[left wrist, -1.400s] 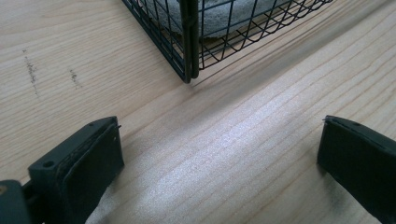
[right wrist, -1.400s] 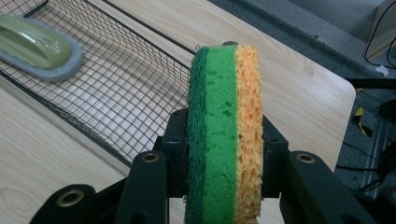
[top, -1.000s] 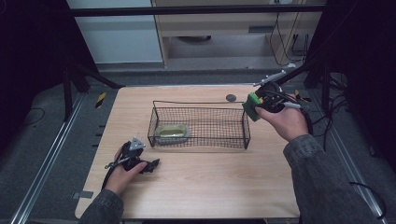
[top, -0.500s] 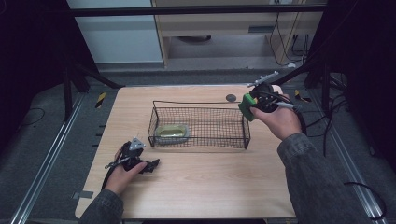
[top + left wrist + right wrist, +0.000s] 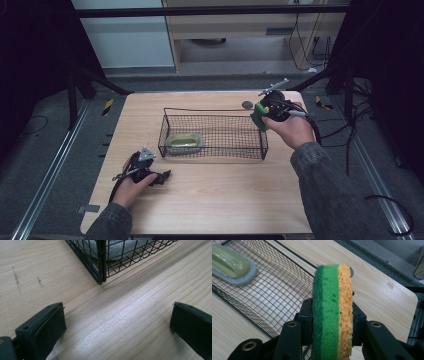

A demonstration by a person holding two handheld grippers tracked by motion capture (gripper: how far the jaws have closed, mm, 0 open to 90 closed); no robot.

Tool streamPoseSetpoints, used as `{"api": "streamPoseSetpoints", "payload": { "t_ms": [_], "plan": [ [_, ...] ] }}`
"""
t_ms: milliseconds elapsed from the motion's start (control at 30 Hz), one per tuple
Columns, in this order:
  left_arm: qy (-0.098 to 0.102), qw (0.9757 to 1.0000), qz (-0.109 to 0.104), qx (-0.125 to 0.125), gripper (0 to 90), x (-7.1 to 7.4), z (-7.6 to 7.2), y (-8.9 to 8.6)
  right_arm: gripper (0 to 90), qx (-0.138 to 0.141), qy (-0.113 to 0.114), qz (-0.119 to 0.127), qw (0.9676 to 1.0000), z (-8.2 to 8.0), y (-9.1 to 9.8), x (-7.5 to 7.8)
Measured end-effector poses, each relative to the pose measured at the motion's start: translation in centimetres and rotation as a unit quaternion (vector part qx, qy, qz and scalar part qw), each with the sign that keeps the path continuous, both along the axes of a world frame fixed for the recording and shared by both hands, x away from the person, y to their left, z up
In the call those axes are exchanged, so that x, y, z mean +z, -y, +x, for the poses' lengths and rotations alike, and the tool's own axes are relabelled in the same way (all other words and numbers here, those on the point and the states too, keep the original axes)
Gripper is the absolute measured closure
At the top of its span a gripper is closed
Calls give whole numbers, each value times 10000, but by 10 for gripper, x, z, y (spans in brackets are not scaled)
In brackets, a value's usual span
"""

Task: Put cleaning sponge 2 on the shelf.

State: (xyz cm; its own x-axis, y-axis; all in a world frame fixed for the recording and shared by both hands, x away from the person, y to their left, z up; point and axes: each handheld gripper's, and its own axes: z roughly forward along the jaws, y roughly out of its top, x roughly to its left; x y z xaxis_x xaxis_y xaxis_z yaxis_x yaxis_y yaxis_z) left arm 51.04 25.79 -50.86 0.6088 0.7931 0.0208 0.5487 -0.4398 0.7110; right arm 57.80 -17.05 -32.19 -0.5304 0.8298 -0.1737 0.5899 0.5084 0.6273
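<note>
High view: sponge (image 5: 258,116) clamped over basket's (image 5: 214,150) right rim.

The sponge's (image 5: 333,312) lower end runs off the right gripper view's bottom edge; a small dark disc (image 5: 247,104), perhaps a coaster, is too small to identify.
</note>
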Motion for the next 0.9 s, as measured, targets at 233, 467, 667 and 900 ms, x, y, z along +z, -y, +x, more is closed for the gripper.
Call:
{"api": "streamPoseSetpoints", "payload": {
  "t_ms": [233,467,667,900],
  "plan": [
    [-1,10000,2,-11,0,0,0,0,638,78,-48,-58,9999,10,-10,-12],
    [0,10000,3,-14,0,0,0,0,639,132,-50,-168,9998,20,-16,-25],
    [3,10000,-1,-14,0,0,1,0,639,115,-164,-196,9996,28,-18,-35],
    [3,10000,3,-20,0,0,1,0,640,45,-261,-66,9996,34,-12,-42]
  ]
}}
